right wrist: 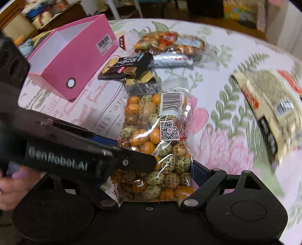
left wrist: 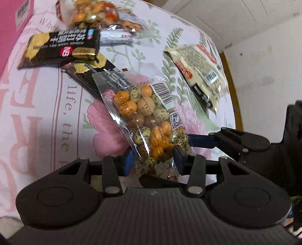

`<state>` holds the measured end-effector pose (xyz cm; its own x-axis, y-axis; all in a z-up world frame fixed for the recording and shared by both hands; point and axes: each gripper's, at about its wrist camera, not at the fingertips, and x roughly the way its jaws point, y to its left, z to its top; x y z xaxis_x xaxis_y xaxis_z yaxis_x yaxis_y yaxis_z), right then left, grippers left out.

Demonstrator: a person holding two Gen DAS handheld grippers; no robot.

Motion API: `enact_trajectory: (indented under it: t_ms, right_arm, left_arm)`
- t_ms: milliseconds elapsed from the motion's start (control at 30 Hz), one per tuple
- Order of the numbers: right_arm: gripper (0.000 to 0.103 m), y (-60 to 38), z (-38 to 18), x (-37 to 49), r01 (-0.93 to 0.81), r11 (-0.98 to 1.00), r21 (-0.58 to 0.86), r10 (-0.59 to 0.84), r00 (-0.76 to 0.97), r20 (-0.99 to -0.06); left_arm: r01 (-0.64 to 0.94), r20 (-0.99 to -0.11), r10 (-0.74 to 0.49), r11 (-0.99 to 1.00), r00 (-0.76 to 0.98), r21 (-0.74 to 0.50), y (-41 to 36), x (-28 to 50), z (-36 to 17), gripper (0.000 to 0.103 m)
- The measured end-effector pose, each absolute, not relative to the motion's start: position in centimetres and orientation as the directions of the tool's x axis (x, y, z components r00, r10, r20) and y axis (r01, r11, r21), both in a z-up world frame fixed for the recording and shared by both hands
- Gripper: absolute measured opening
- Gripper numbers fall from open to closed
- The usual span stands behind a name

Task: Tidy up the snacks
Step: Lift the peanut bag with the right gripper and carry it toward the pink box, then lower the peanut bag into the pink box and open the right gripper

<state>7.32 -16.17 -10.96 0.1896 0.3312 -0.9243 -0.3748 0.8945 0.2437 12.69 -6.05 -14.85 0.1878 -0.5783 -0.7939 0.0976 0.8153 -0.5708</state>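
A clear bag of orange and speckled coated nuts [left wrist: 149,120] is held above the flowered tablecloth. My left gripper [left wrist: 152,160] is shut on the bag's lower end, blue pads on both sides. My right gripper [right wrist: 151,169] is also shut on the same bag [right wrist: 156,139]; its left finger is hidden behind the left gripper's arm [right wrist: 75,154]. The right gripper's fingers [left wrist: 203,140] reach in from the right in the left wrist view.
A pink open box [right wrist: 73,54] stands at the back left. Black cracker packs [left wrist: 62,47], a second nut bag [left wrist: 90,13], a silver packet [right wrist: 171,60] and a beige packet [left wrist: 202,73] lie on the tablecloth [left wrist: 56,116]. The table edge [left wrist: 232,88] is at the right.
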Motion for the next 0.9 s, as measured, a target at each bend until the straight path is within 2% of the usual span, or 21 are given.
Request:
enact_trajectory:
  t_ms: [133,533,733,900]
  right_arm:
    - [0.092,-15.7,-9.3,6.2,-0.36,0.899,0.248,0.334,0.202,-0.921]
    - [0.092,-13.0,-4.6,3.8,-0.406,0.882,0.239,0.332,0.176,-0.927]
    - [0.092,-9.8,-1.9,3.1,-0.507,0.835,0.212,0.359,0.212,-0.909]
    - [0.092,-6.5,0.1,4.1,-0.593,0.765,0.251,0.459,0.229,-0.858]
  left_arm:
    - [0.101,-0.799,-0.571,0.82,0.188,-0.563,-5.9,12.0,-13.2,0.046]
    - [0.075,-0.789,-0.581,0.812,0.201,-0.579,-2.2,9.0,-8.8,0.046]
    - [0.071,-0.767,-0.573,0.812,0.287,-0.58,2.2,7.5,-5.8,0.046]
    - [0.058,-0.747,-0.536,0.826,0.394,-0.561,7.3,6.6,-3.0,0.046]
